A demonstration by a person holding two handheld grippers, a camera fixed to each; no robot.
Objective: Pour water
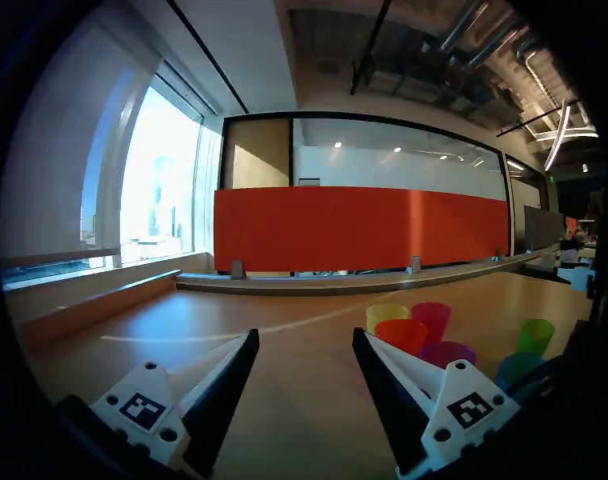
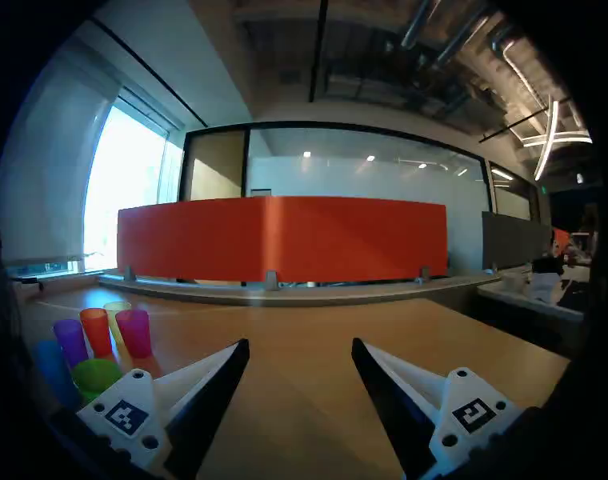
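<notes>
Several coloured plastic cups stand grouped on a wooden table (image 1: 304, 400). In the left gripper view they sit right of my open left gripper (image 1: 304, 344): a yellow cup (image 1: 386, 314), a magenta cup (image 1: 432, 316), an orange cup (image 1: 402, 334), a purple cup (image 1: 448, 352), a green cup (image 1: 536, 334) and a blue cup (image 1: 516, 368). In the right gripper view the same group lies at the left: purple cup (image 2: 70, 340), orange cup (image 2: 96, 331), yellow cup (image 2: 117, 312), magenta cup (image 2: 134, 332), green cup (image 2: 96, 376), blue cup (image 2: 54, 372). My right gripper (image 2: 300, 352) is open, holding nothing.
An orange divider panel (image 1: 360, 228) runs along the table's far edge, with a glass wall behind it. A bright window (image 1: 156, 192) and a low ledge lie to the left. More desks with clutter (image 2: 544, 280) stand at the far right.
</notes>
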